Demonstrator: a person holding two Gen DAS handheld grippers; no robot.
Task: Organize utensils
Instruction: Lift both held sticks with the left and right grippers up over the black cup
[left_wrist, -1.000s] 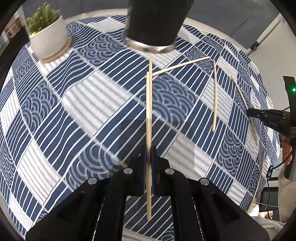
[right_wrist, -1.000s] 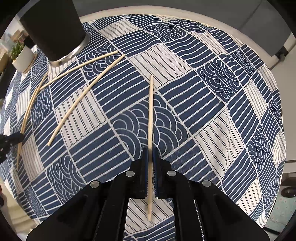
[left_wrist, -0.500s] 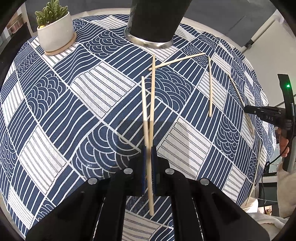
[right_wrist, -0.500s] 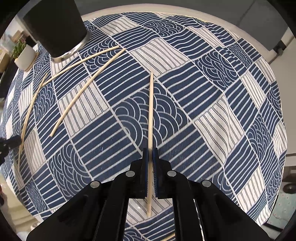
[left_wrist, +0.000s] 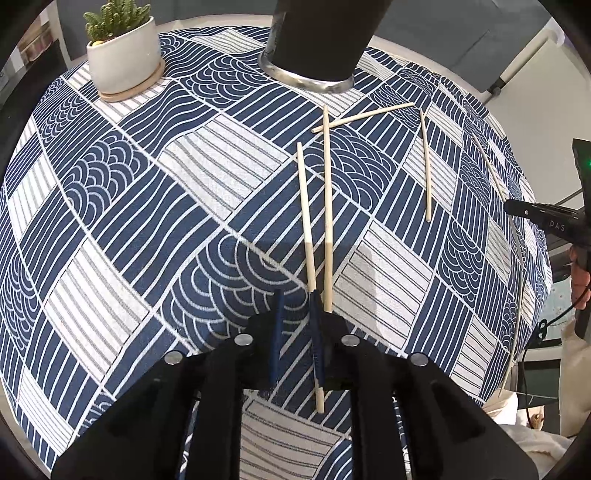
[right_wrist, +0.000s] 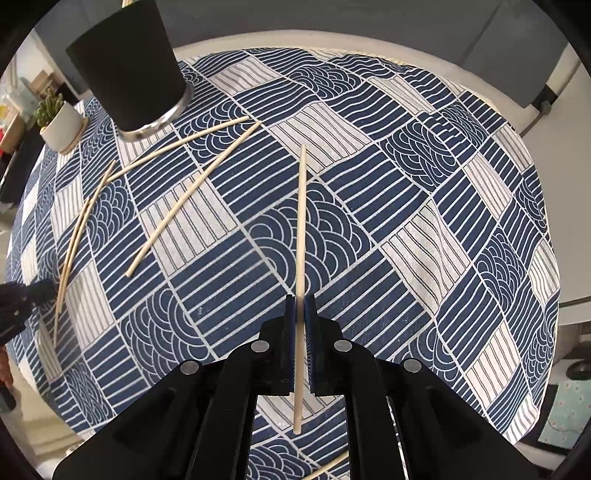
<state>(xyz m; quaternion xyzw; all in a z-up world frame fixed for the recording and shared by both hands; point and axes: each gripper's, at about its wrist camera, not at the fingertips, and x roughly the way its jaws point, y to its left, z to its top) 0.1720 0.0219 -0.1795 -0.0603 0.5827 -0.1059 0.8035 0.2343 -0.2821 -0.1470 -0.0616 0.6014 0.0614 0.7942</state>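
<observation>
Several wooden chopsticks lie on the blue patterned tablecloth. My left gripper is open; a chopstick lies by its right finger, beside a second chopstick. My right gripper is shut on a chopstick and holds it above the cloth. The black utensil cup stands at the back; it also shows in the right wrist view, upper left.
A white pot with a cactus stands at the back left on a wooden coaster. More chopsticks lie to the right and near the cup. The round table's edge runs behind the cloth.
My left gripper has opened and let go of its chopstick, which now lies on the cloth. My right gripper keeps its chopstick and has shifted slightly.
</observation>
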